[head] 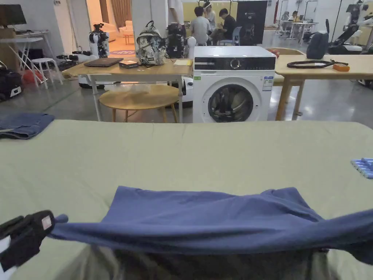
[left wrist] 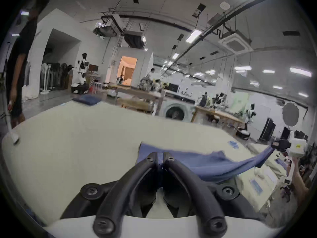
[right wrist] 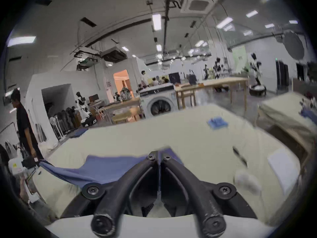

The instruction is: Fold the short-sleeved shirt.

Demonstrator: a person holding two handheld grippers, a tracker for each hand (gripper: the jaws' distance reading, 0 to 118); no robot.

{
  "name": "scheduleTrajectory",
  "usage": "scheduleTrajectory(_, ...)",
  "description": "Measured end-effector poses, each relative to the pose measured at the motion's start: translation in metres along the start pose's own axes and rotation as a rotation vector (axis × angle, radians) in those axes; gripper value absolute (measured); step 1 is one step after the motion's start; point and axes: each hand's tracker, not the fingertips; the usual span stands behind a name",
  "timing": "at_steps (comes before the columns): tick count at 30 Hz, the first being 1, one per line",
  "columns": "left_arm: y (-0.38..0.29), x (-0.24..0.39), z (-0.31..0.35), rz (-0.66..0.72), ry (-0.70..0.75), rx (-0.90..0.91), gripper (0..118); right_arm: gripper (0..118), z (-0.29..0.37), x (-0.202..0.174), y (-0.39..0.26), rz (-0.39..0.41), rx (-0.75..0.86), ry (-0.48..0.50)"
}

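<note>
My jaws are clenched on both sides: the left gripper [left wrist: 160, 157] pinches blue cloth between its tips, and the right gripper [right wrist: 158, 157] does the same. What they grasp is the short-sleeved shirt [head: 204, 218], a blue one, stretched taut between them and lifted just above the near edge of the worktop [head: 189, 153], whose cover is pale green. The shirt's far part drapes onto that worktop. A folded denim piece [head: 22, 125] lies at the worktop's far left corner, well apart from the shirt.
</note>
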Motion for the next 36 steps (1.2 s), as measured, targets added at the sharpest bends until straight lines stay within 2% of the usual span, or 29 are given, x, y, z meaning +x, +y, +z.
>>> scheduleTrajectory(4, -0.064, 0.002, 0.044, 0.091, 0.08, -0.123, 0, 0, 0.037, 0.027, -0.092, -0.169, -0.134, -0.089)
scheduleTrajectory(5, -0.082, -0.008, 0.048, 0.101, 0.092, -0.162, 0, 0, 0.045, 0.031, -0.111, -0.218, -0.157, -0.087)
scheduleTrajectory(6, -0.093, -0.014, 0.051, 0.125, 0.109, -0.167, 0, 0, 0.05, 0.034, -0.124, -0.231, -0.203, -0.091)
scheduleTrajectory(8, -0.114, -0.027, 0.055, 0.189, 0.118, -0.216, 0, 0, 0.057, 0.036, -0.148, -0.15, -0.249, -0.179)
scheduleTrajectory(11, -0.134, -0.039, 0.052, 0.177, 0.153, -0.273, 0, 1, 0.057, 0.045, -0.174, -0.099, -0.29, -0.199)
scheduleTrajectory(12, -0.139, -0.04, 0.051, 0.179, 0.141, -0.287, 2, 8, 0.057, 0.046, -0.18, -0.075, -0.293, -0.212)
scheduleTrajectory(13, -0.143, -0.042, 0.049, 0.179, 0.124, -0.315, 20, 35, 0.057, 0.037, -0.179, -0.054, -0.304, -0.213)
scheduleTrajectory(14, -0.146, -0.044, 0.051, 0.154, 0.099, -0.328, 43, 56, 0.057, 0.036, -0.183, -0.037, -0.318, -0.229)
scheduleTrajectory(15, -0.147, -0.04, 0.053, 0.11, 0.123, -0.312, 46, 60, 0.059, 0.036, -0.186, -0.021, -0.311, -0.239)
scheduleTrajectory(18, -0.135, -0.019, 0.06, -0.014, 0.122, -0.294, 46, 60, 0.072, 0.027, -0.177, -0.001, -0.251, -0.236)
scheduleTrajectory(21, -0.108, 0.004, 0.063, -0.04, 0.095, -0.206, 46, 60, 0.08, 0.011, -0.154, 0.059, -0.16, -0.198)
scheduleTrajectory(26, -0.054, 0.063, 0.068, -0.091, -0.003, -0.019, 46, 60, 0.081, -0.036, -0.108, 0.185, -0.005, -0.045)
scheduleTrajectory(29, -0.033, 0.089, 0.071, -0.122, -0.096, 0.048, 46, 57, 0.074, -0.059, -0.092, 0.217, 0.035, 0.021)
scheduleTrajectory(30, -0.028, 0.095, 0.071, -0.13, -0.127, 0.068, 38, 49, 0.072, -0.063, -0.09, 0.218, 0.041, 0.047)
scheduleTrajectory(31, -0.025, 0.102, 0.071, -0.141, -0.144, 0.085, 15, 25, 0.069, -0.068, -0.088, 0.22, 0.049, 0.077)
scheduleTrajectory(32, -0.023, 0.109, 0.07, -0.15, -0.143, 0.098, 0, 7, 0.066, -0.071, -0.088, 0.222, 0.049, 0.07)
scheduleTrajectory(33, -0.023, 0.113, 0.069, -0.16, -0.124, 0.1, 0, 0, 0.065, -0.077, -0.087, 0.224, 0.051, 0.063)
scheduleTrajectory(36, -0.022, 0.113, 0.066, -0.189, -0.12, 0.091, 0, 0, 0.059, -0.084, -0.09, 0.245, 0.041, 0.058)
